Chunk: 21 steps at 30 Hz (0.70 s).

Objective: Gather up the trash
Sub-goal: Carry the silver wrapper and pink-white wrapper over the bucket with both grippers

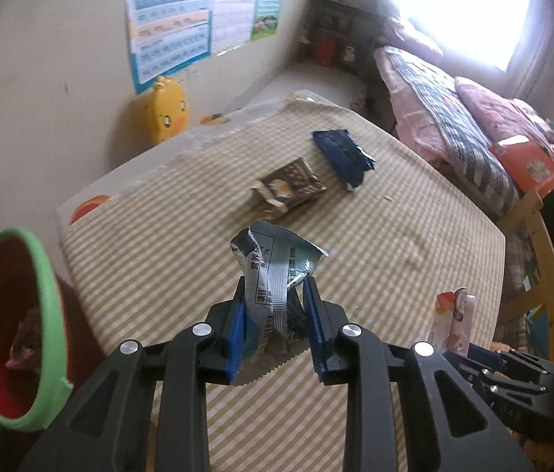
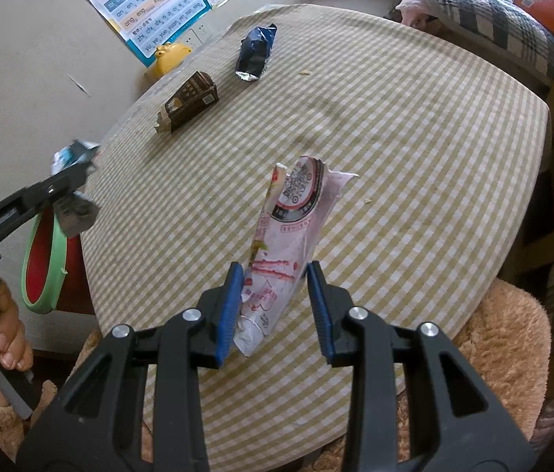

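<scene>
My left gripper point(image 1: 275, 306) is shut on a crumpled grey-blue wrapper point(image 1: 271, 263), held up off the checked table point(image 1: 394, 259). In the right wrist view the left gripper point(image 2: 80, 183) hangs with that wrapper point(image 2: 70, 155) just above a bin with a green rim point(image 2: 56, 251) beside the table's left edge. My right gripper point(image 2: 275, 287) is shut on a pink and white wrapper point(image 2: 292, 228) standing upright over the table point(image 2: 414, 149). A brown carton point(image 2: 188, 102) and a dark blue wrapper point(image 2: 255, 53) lie at the far side.
The bin point(image 1: 46, 295) is red inside, with some trash at its bottom. A yellow duck toy point(image 1: 166, 112) sits against the wall. A bed with pink plaid bedding point(image 1: 453, 118) and a wooden frame point(image 1: 540, 236) stand right. A fuzzy brown cushion point(image 2: 508, 354) lies below the table's near edge.
</scene>
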{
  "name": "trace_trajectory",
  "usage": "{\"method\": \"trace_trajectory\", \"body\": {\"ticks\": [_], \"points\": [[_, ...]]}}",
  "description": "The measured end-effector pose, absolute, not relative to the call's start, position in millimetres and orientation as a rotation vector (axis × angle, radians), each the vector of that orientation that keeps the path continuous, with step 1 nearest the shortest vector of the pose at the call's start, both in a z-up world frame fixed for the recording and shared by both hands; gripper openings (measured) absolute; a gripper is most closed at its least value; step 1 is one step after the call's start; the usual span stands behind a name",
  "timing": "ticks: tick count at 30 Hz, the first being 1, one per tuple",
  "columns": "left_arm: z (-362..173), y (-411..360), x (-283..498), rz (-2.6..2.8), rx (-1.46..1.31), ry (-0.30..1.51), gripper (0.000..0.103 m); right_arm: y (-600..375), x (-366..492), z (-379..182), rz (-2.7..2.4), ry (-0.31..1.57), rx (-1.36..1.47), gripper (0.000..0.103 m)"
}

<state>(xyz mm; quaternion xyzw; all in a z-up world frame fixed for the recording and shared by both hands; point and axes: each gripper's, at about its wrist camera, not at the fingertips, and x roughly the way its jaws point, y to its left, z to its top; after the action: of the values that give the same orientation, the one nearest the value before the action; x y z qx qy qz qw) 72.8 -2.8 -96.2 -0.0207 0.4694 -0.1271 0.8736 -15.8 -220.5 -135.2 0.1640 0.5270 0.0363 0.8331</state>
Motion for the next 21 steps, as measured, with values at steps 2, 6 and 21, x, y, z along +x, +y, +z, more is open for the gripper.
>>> {"method": "trace_trajectory", "body": {"ticks": [2, 6, 21], "points": [[-95, 3, 70, -0.261, -0.053, 0.982, 0.025, -220, -15, -135, 0.075, 1.116, 0.342, 0.034], [-97, 10, 66, -0.258, -0.056, 0.987, 0.025, -217, -16, -134, 0.069, 1.119, 0.330, 0.034], [-92, 59, 53, -0.177, -0.113, 0.964, 0.026, -193, -11, -110, 0.110, 1.089, 0.280, 0.034]]}}
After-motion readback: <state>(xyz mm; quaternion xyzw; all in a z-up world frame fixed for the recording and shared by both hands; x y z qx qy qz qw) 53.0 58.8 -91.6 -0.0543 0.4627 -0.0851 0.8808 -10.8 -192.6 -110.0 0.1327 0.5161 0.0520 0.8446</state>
